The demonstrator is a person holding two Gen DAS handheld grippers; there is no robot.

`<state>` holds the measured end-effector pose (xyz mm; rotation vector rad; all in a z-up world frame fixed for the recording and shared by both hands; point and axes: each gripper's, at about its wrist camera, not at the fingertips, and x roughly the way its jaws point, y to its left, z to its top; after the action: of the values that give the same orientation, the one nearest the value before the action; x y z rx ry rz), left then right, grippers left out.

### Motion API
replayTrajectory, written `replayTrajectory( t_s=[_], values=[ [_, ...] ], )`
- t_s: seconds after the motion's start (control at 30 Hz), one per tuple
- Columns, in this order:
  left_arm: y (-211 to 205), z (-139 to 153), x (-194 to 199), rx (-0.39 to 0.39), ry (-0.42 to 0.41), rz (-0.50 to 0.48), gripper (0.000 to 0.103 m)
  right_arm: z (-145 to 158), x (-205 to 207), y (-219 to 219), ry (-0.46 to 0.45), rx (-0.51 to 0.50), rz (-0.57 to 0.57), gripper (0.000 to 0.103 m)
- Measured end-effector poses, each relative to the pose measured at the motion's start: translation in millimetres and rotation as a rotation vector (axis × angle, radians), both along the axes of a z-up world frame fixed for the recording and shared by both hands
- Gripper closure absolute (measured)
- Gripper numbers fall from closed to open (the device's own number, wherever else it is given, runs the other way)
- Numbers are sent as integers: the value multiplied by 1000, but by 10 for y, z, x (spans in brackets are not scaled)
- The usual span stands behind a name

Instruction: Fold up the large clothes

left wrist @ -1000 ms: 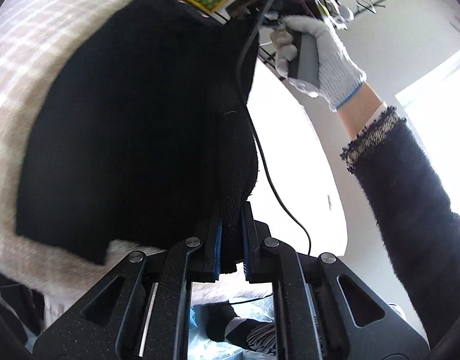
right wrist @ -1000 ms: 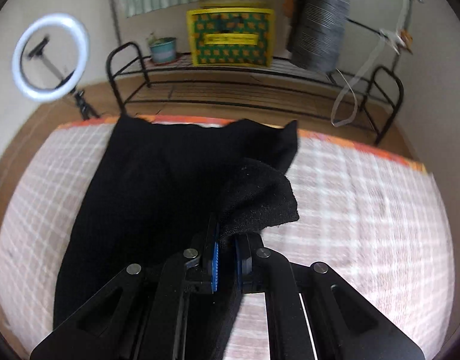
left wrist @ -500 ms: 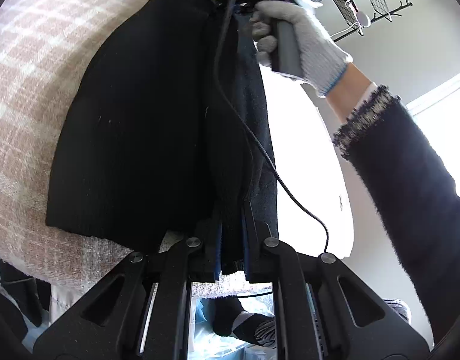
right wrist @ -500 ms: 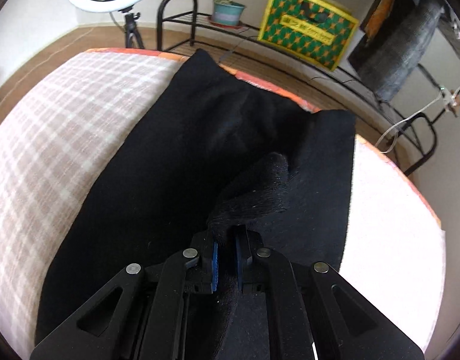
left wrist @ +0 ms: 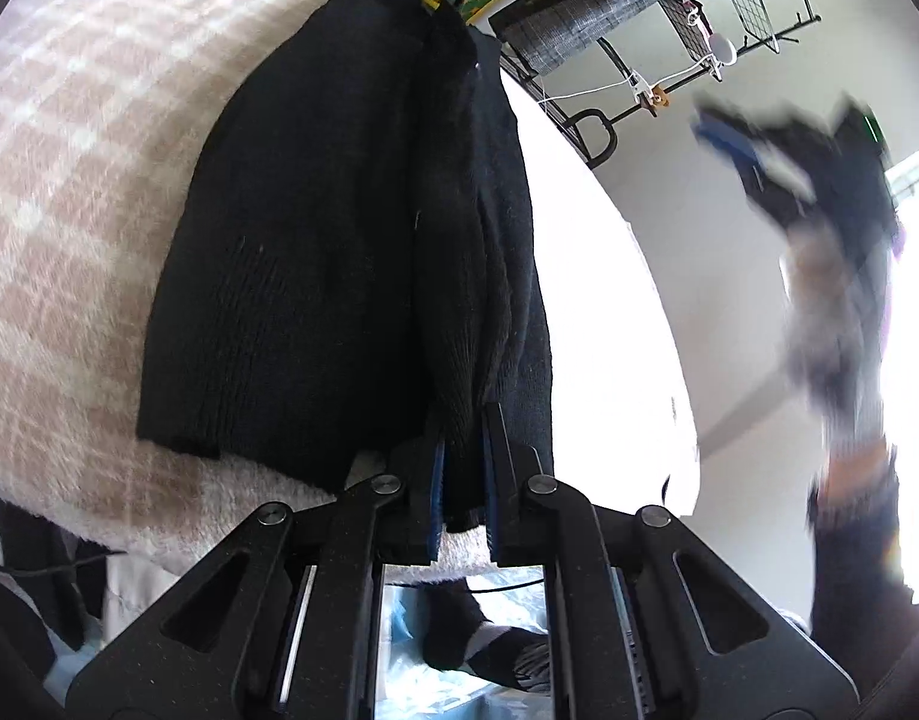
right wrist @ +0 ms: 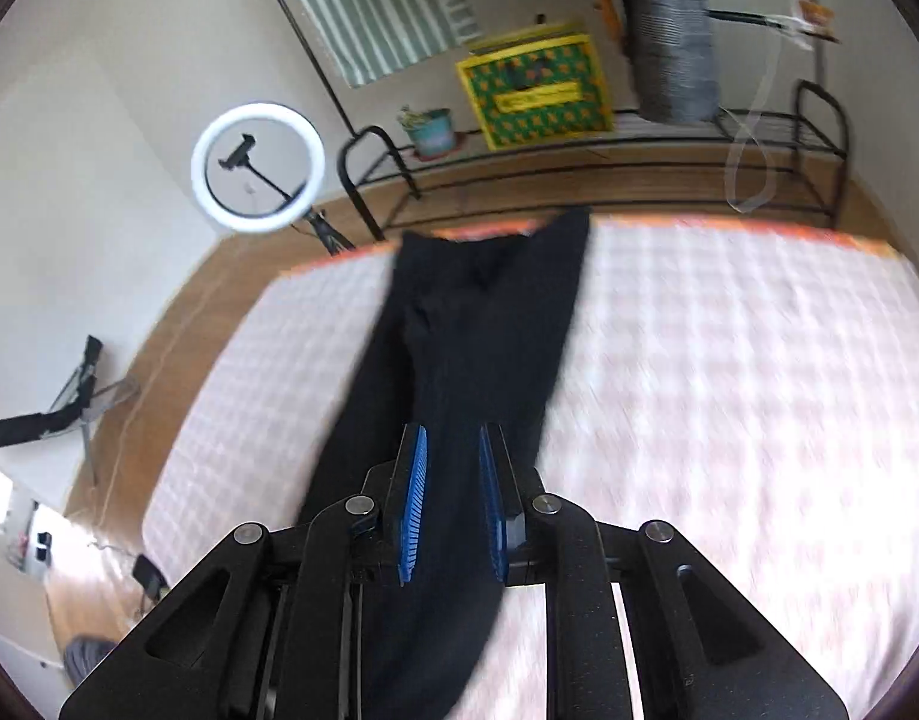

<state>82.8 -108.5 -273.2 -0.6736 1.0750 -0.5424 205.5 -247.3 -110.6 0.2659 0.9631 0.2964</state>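
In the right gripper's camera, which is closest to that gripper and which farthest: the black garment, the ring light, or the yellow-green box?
1. Black garment: directly below the open right gripper, lying on the checked blanket.
2. Ring light: off to the left, on the floor beyond the bed's edge.
3. Yellow-green box: on the black rack by the far wall.

The black knit sweater (left wrist: 315, 252) lies folded lengthwise into a narrow strip on the pink checked blanket (left wrist: 69, 192).
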Motion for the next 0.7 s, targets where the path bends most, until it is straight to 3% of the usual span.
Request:
replayTrajectory(
  t_s=[0.03,0.1,0.13,0.23,0.4,0.6,0.67,0.7],
  values=[
    [4,-7,0,-1,4,-2,95,-39,-189,-9,24,-1,-3,84],
    [16,-7,-17,9,12,-6,95,-181,-535,9,77,6,-8,66],
    [37,13,-31,12,13,-6,95,-270,-682,38,101,4,-13,64],
    [140,115,-140,41,0,-15,95,-567,-1032,154,172,9,-10,63],
    [472,333,-302,108,-46,7,95,-989,-1242,338,266,-1,2,63],
    [593,452,-42,124,-57,32,94,-1278,-1214,460,319,10,23,63],
    [393,549,144,147,-93,-11,83,-1290,-1181,501,320,41,29,63],
    [301,563,230,160,-102,-36,67,-1297,-1169,537,319,35,37,65]
  ],
)
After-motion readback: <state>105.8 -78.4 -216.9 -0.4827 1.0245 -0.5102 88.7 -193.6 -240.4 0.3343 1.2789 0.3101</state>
